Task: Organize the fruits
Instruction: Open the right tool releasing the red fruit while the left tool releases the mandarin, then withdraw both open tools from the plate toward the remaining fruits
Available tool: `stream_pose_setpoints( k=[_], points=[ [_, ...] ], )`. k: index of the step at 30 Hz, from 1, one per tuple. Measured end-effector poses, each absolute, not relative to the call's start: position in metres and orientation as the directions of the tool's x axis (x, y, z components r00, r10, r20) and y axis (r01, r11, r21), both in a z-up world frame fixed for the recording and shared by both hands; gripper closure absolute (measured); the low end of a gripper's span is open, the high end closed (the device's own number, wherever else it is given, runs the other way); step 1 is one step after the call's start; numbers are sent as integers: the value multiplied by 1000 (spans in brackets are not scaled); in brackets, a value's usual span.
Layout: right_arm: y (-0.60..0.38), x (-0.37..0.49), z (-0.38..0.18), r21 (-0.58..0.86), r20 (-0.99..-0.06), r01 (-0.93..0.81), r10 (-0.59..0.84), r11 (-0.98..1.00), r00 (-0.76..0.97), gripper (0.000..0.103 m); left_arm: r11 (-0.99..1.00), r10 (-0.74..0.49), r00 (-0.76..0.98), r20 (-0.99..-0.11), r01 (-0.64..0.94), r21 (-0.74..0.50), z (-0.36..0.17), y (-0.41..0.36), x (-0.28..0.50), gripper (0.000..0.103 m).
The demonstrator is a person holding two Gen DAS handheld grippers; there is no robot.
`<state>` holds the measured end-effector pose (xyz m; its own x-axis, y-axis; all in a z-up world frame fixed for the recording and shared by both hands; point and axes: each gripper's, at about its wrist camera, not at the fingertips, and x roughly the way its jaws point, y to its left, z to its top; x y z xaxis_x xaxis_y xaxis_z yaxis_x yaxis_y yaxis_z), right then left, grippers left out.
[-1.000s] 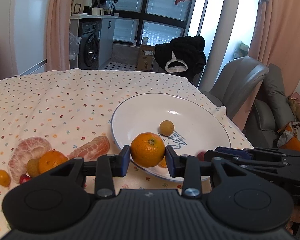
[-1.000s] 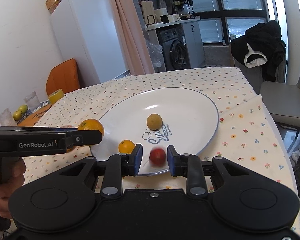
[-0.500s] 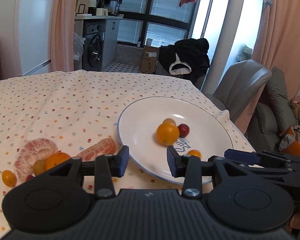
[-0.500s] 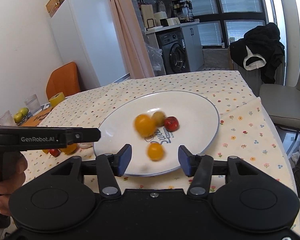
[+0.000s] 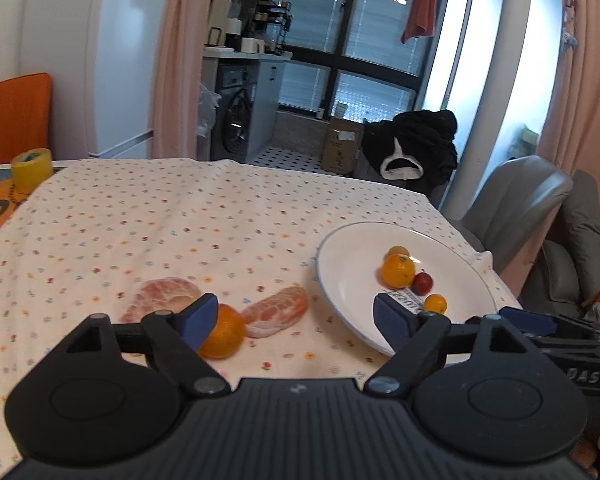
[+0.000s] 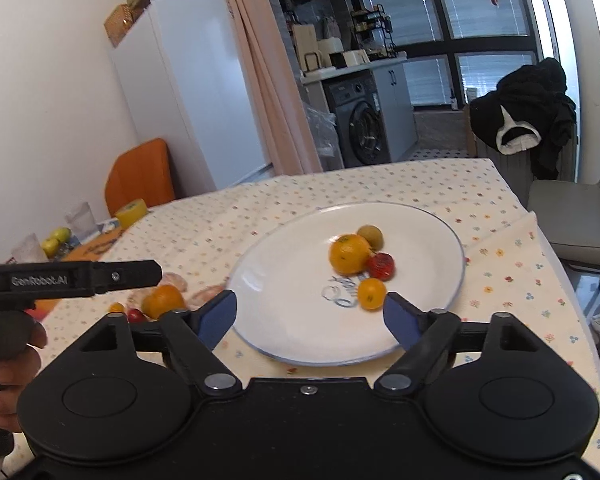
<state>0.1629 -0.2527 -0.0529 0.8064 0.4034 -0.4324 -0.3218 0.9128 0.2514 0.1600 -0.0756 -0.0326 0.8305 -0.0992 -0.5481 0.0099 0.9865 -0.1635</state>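
Both pairs of fingers were released and held nothing. The left gripper [image 5: 296, 316] hovered low over the desk [image 5: 140, 232] near an orange [image 5: 223, 336]. The right gripper [image 6: 310, 318] pointed at the plate [image 6: 284, 292], which held four fruits, perhaps one a tomato [image 6: 380, 266].

Both jaws opened wider; orange [image 5: 397, 270], cherry tomato [image 5: 423, 283] released onto plate [image 5: 340, 248].

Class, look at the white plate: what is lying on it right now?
On the white plate lie four fruits: an orange, a small tan fruit behind it, a red fruit and a small orange fruit. Blue lettering shows, partly covered by fruit.
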Motion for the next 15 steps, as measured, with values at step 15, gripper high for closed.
stream_pose_setpoints(
  k=[15],
  points=[
    [-216, 151, -29, 242, -400, -417, 481, 876, 780, 0, 980, 4, 873, -489, -100, -169, -8, -29, 119, 11]
  ],
)
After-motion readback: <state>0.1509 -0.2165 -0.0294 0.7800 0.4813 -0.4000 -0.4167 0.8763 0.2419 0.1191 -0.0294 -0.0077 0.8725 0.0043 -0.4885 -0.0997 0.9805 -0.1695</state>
